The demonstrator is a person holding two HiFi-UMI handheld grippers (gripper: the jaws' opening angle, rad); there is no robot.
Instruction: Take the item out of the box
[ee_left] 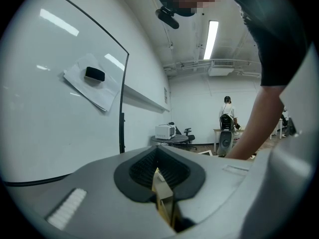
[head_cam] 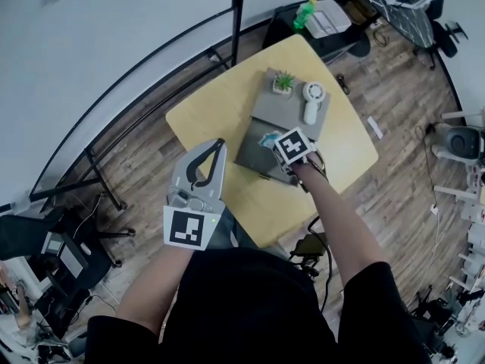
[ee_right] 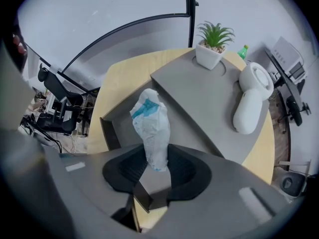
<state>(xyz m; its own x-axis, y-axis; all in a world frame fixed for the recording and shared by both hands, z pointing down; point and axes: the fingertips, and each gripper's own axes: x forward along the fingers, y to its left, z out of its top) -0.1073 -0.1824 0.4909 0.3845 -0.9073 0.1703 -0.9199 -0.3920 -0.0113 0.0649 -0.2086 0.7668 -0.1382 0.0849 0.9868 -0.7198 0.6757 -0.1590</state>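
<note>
A grey open box [head_cam: 252,156] lies on the yellow table [head_cam: 206,112]. In the right gripper view its dark wall [ee_right: 106,131] shows at the left. My right gripper [ee_right: 157,167] hangs over the box, shut on a white packet with blue print [ee_right: 151,129], which stands up between the pads. In the head view the packet [head_cam: 267,138] peeks out just left of that gripper's marker cube [head_cam: 294,146]. My left gripper [head_cam: 218,147] is held over the table's front left edge, apart from the box, jaws shut with nothing in them.
Behind the box, a flat grey lid [head_cam: 282,111] carries a small potted plant [head_cam: 283,83] and a white hand-held fan [head_cam: 312,101]. A green bottle [head_cam: 305,12] stands on a dark unit beyond the table. A black stand pole [head_cam: 238,10] rises at the back.
</note>
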